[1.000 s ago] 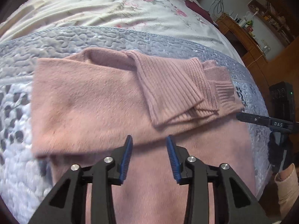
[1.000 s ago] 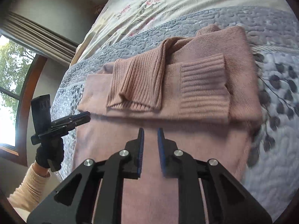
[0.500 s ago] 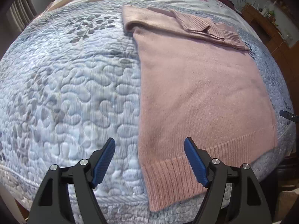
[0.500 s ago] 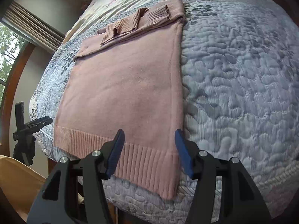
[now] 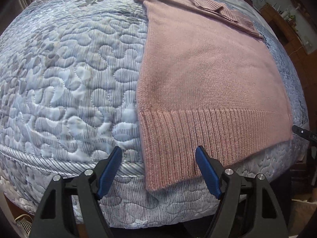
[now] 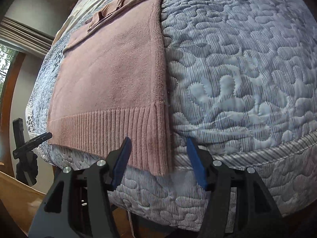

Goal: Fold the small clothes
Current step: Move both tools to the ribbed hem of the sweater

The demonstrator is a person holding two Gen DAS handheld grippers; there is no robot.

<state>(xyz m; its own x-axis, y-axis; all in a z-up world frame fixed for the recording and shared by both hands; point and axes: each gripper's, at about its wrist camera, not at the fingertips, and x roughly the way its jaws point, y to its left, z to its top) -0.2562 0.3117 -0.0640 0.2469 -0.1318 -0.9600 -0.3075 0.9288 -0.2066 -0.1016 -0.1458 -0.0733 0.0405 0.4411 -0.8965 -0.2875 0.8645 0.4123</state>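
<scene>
Pink knit, soft and floppy by the look of it: one sweater (image 5: pixel 208 75) lies flat on the quilted bed (image 5: pixel 65 75), sleeves folded across the top, ribbed hem (image 5: pixel 198 138) hanging just over the near edge of the mattress. It should be light and limp, likely to sag and stretch if lifted from a single point, so the sensible hold is the two hem corners, where the ribbing is thicker and gives the pads something to bite.

And that is where both sets of tongs line up. Left tongs (image 5: pixel 158 170) gape wide, holding nothing, straddling the hem's left corner. Right tongs (image 6: pixel 158 160) are just as wide and empty, framing the right corner (image 6: pixel 160 158), one pad over the ribbing, the other over bare quilt.

Count: one sweater, two folded sleeves, two tongs. Off to the side, a wooden dresser (image 5: pixel 287 25) and a curtained window (image 6: pixel 11 49).
</scene>
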